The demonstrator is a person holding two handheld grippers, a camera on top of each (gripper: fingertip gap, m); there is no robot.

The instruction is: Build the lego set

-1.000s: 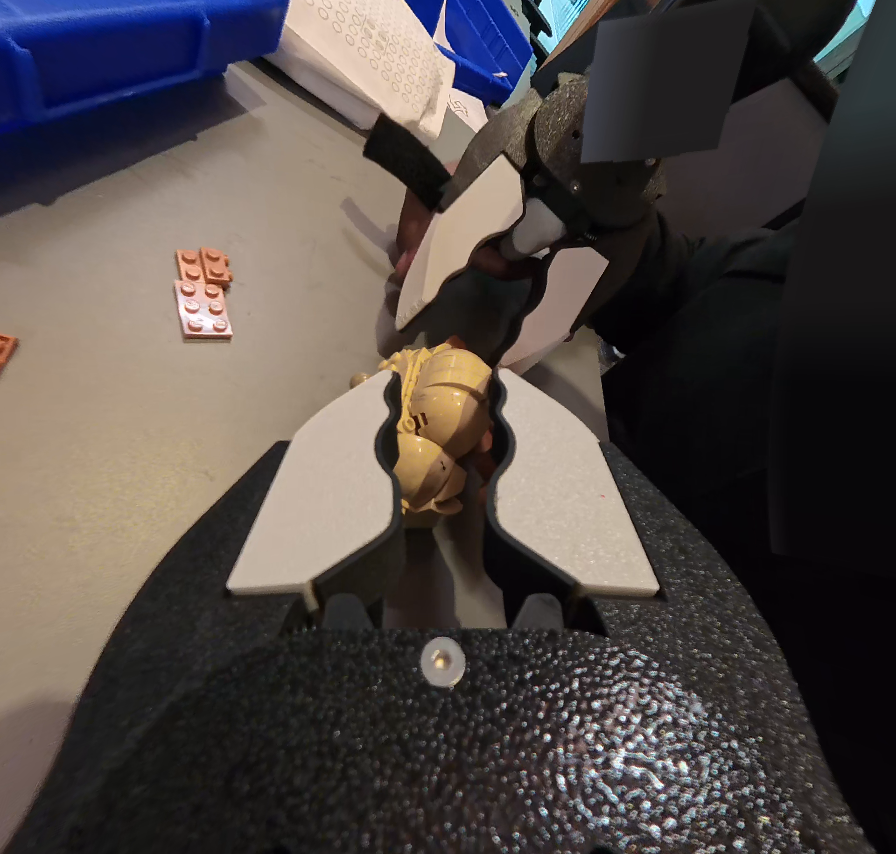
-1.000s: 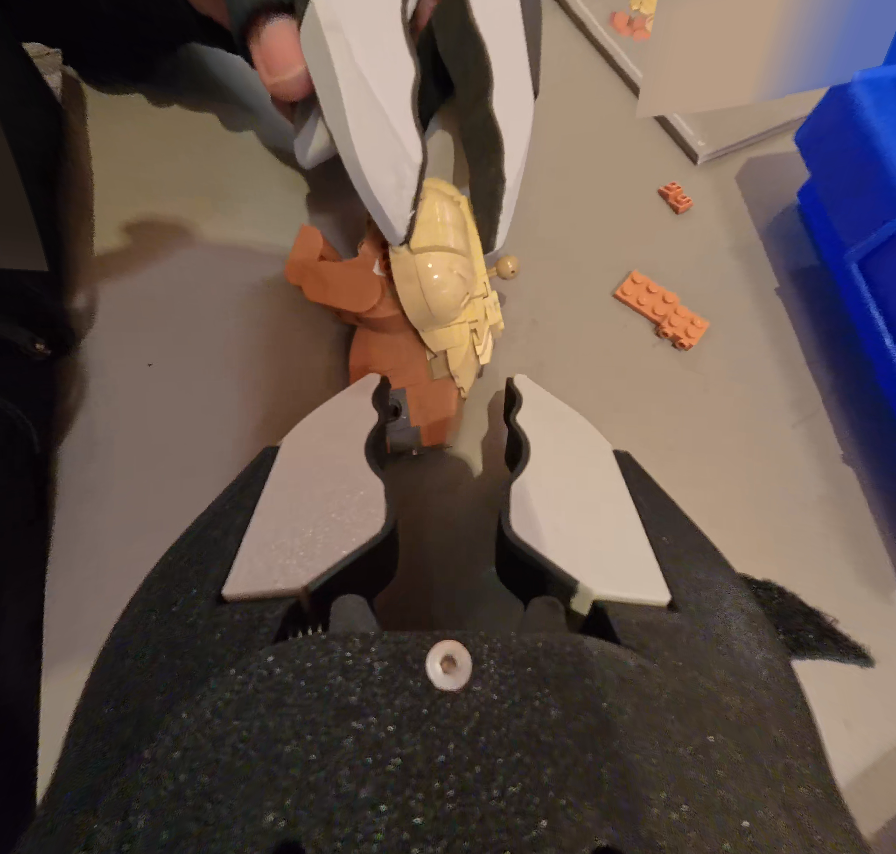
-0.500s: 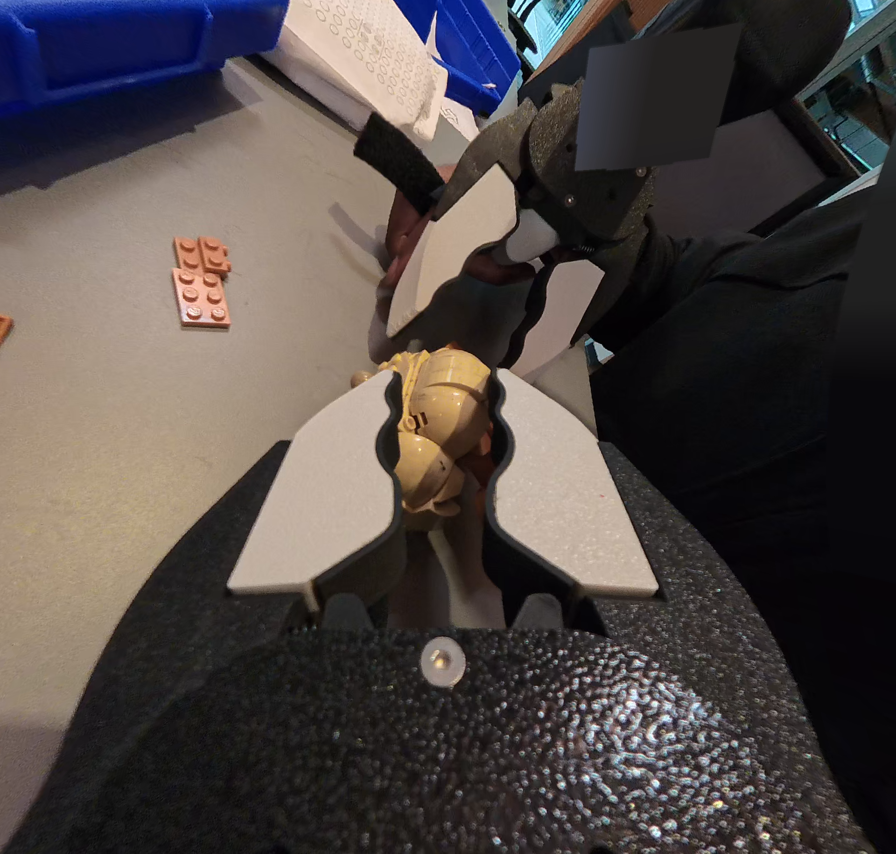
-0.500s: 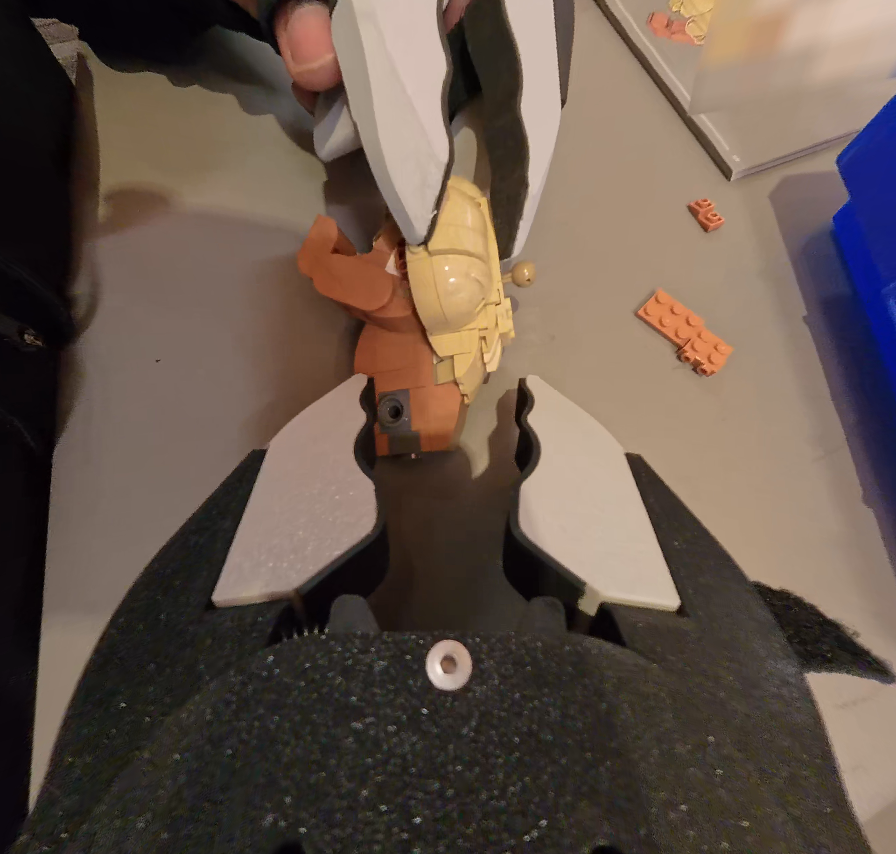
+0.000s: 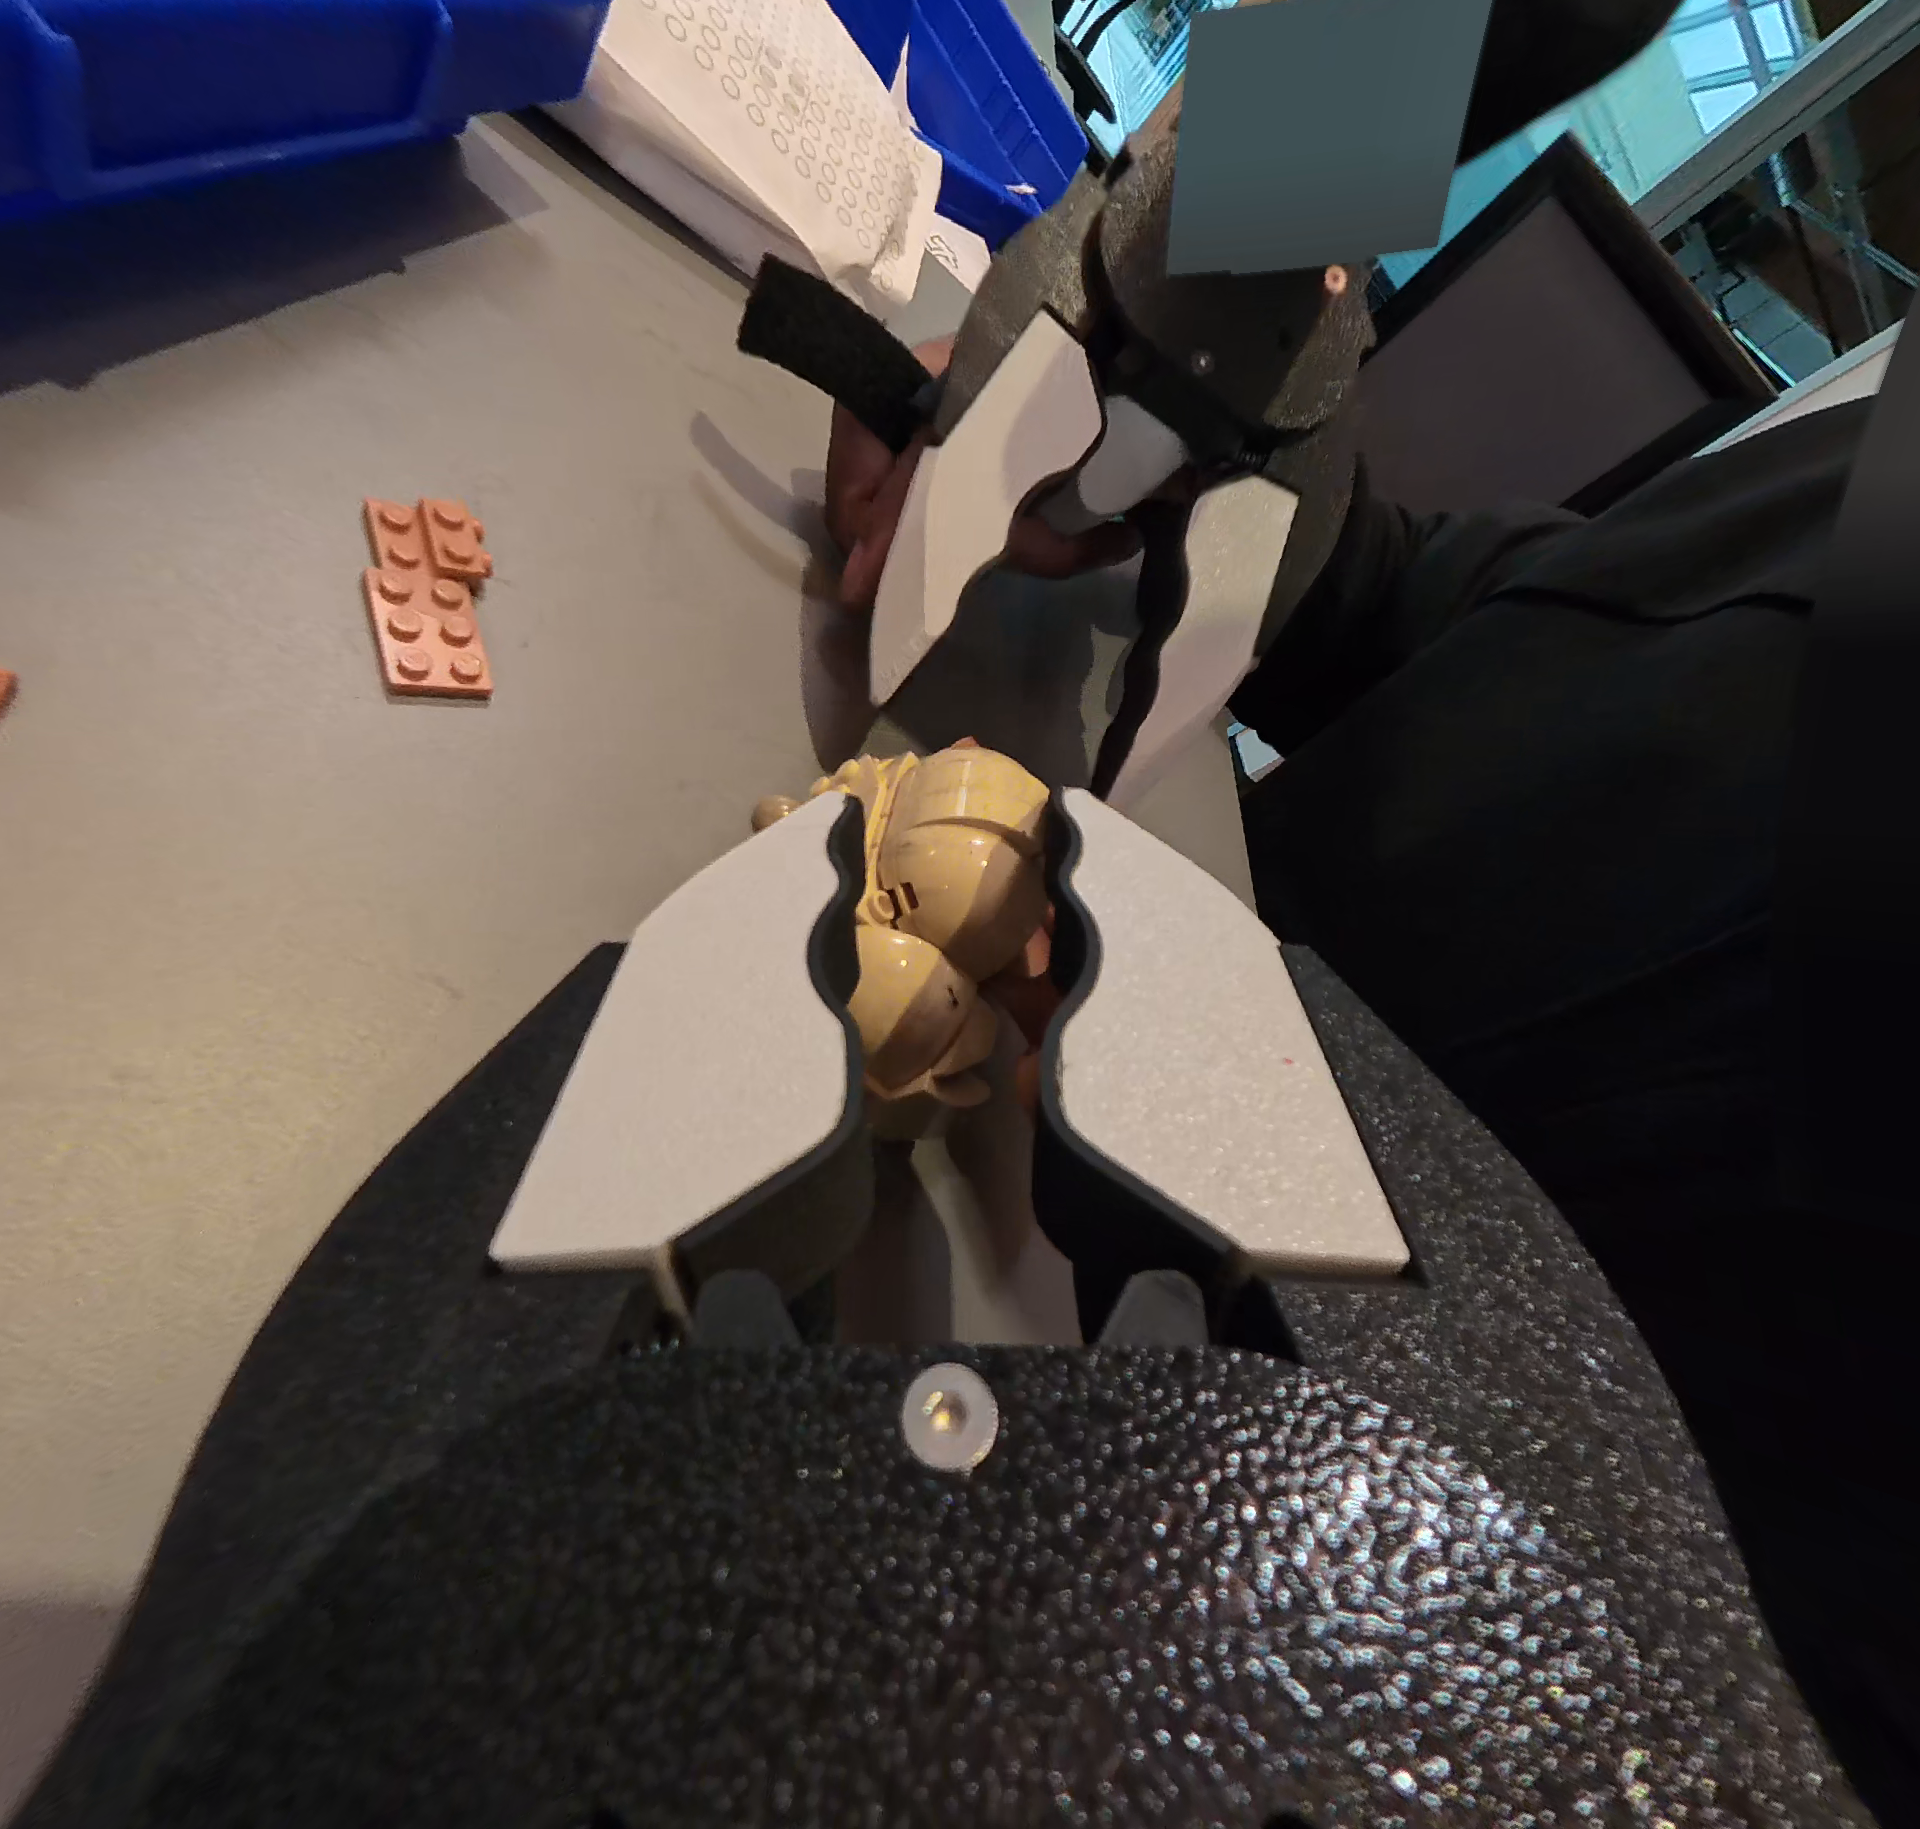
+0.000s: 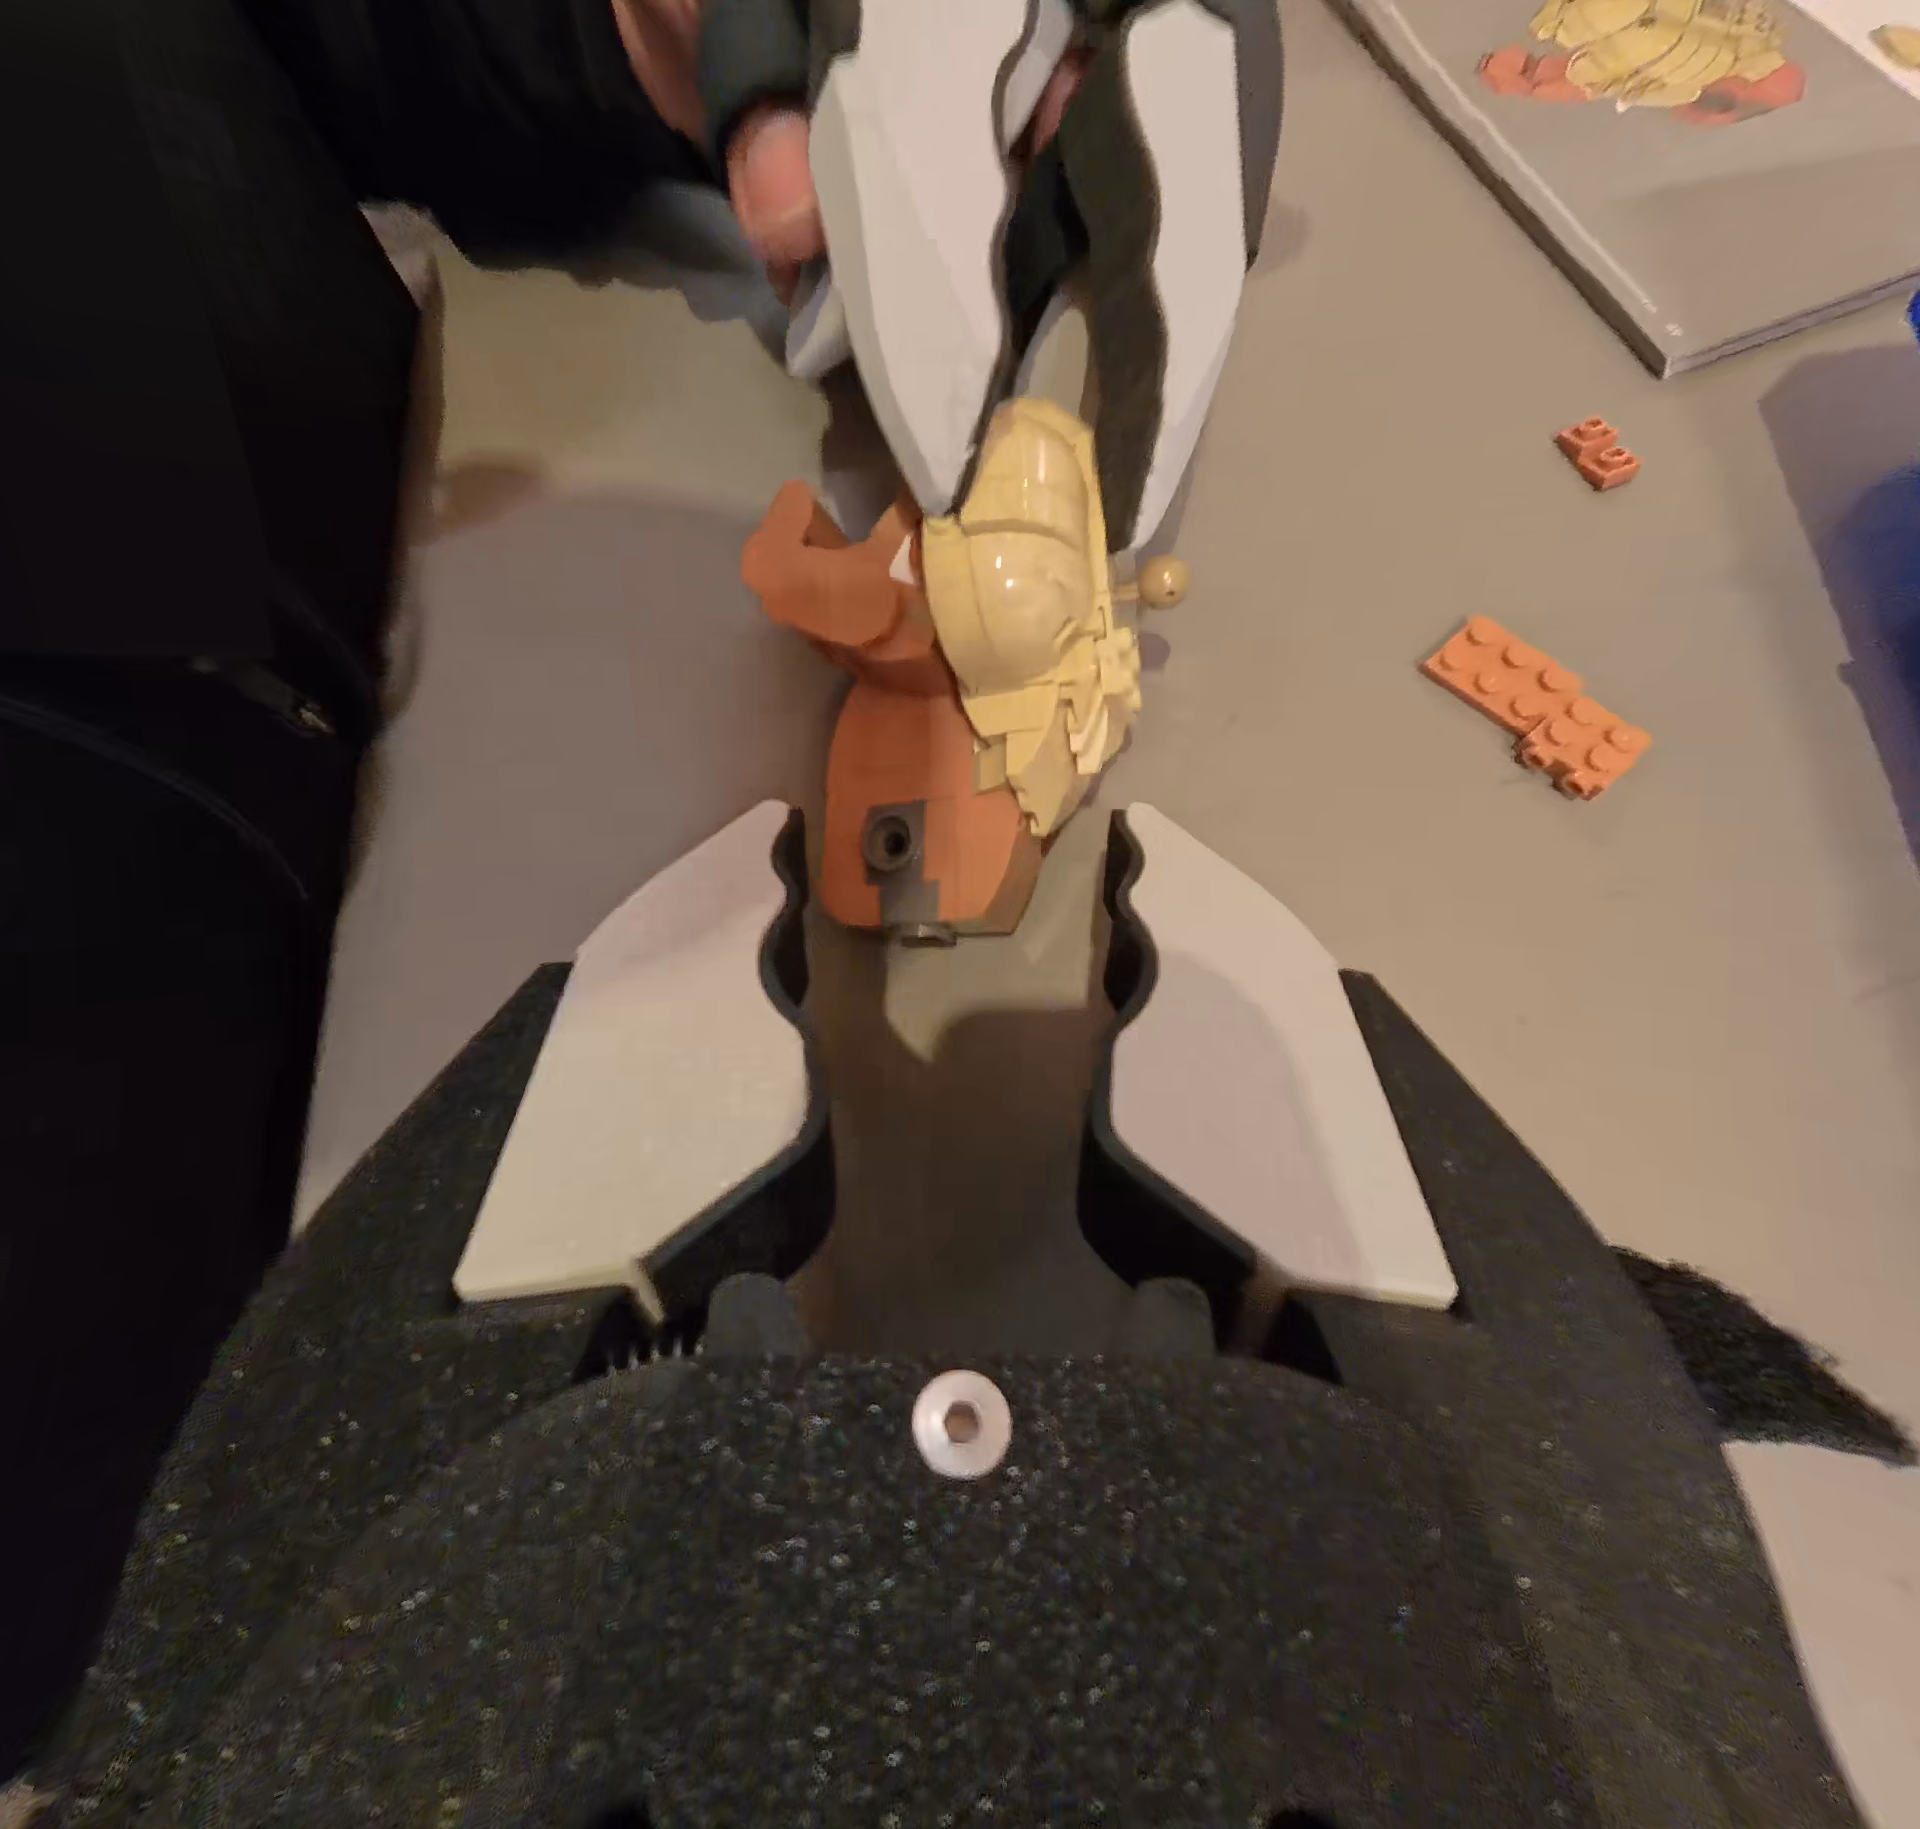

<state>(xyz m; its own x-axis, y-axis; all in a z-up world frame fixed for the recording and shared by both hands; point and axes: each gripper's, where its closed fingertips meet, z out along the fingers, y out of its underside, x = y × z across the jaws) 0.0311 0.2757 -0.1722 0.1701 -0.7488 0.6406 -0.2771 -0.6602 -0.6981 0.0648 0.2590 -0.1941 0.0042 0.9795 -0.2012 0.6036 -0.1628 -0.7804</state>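
The lego model (image 6: 1023, 584) has a tan rounded shell over a brown body and is held above the grey table (image 6: 1299, 636). My left gripper (image 5: 951, 823) is shut on its tan shell (image 5: 961, 875). It also shows in the right wrist view (image 6: 1039, 491), coming from the top. My right gripper (image 6: 951, 829) is open. The model's brown lower end (image 6: 935, 844) lies between its fingertips without a firm grip. The right gripper also shows in the left wrist view (image 5: 1003, 730), just beyond the model.
Joined orange plates (image 5: 426, 600) (image 6: 1532, 699) and a small orange piece (image 6: 1598, 451) lie loose on the table. An instruction booklet (image 6: 1662, 117) lies at the far right. Blue bins (image 5: 260, 44) and a white paper bag (image 5: 769, 86) stand behind. A person's dark sleeve (image 5: 1558, 844) is close by. My hands' fingertips stand some 5 cm from each other. Between my left fingertips and the small orange piece (image 6: 1598, 451) there is roughly 11 cm.
My right gripper has come closer, so the model's brown end now sits between its open fingertips. My left gripper keeps its hold on the tan shell.
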